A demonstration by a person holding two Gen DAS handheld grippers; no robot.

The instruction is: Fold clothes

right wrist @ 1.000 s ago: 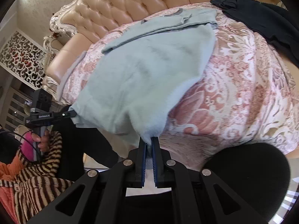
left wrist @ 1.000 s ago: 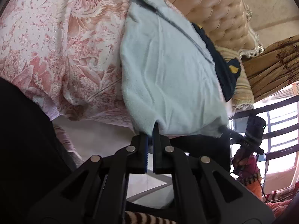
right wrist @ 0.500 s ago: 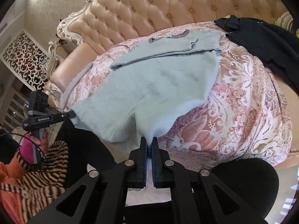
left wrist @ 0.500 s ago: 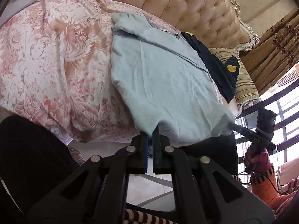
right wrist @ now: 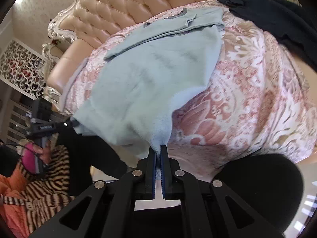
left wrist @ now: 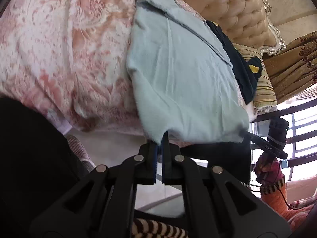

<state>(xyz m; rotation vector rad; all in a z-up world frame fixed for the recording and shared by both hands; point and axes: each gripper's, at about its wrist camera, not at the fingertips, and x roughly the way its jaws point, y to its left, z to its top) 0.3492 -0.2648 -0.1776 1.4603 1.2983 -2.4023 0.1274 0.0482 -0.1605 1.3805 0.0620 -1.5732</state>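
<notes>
Pale blue shirt (left wrist: 182,75) spread lengthwise across pink flowered bedspread (left wrist: 65,45), collar at far end toward tufted headboard (right wrist: 122,10), hem at near edge of bed. Left gripper (left wrist: 160,140) clamped tight on one hem corner; right gripper (right wrist: 158,150) pinched closed on the other. Hem lifted off mattress edge. Dark clothes (right wrist: 277,19) beside right of shirt; bare bedspread elsewhere.
</notes>
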